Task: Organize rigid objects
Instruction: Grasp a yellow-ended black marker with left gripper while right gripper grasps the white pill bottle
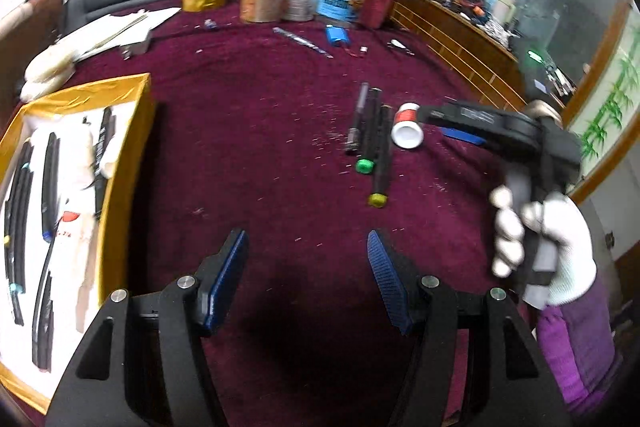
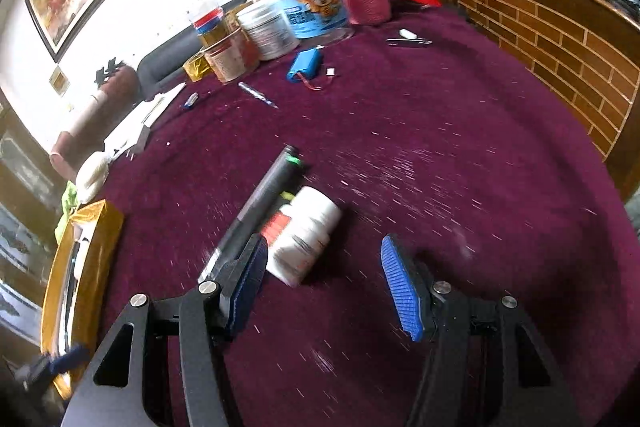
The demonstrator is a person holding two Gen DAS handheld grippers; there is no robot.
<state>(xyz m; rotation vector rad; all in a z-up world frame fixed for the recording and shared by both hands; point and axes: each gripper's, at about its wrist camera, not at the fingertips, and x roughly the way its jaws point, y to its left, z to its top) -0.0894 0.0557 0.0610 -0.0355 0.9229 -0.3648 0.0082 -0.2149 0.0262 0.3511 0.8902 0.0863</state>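
R gripper (image 2: pixel 324 283) spread wide, empty; L gripper (image 1: pixel 306 279) same | pill bottle (image 2: pixel 304 231) on its side: prob light, rigid, slick, may roll; pinch mid-body across label

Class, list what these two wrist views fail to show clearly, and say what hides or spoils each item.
1. White bottle, right wrist view: label unreadable, motion blur.
2. Markers beside it, right wrist view: lower ends hidden behind a gripper finger.
3. Gold-edged tray, left wrist view: cut off by the frame edge and the left gripper.
4. Right gripper, left wrist view: fingertips blurred.
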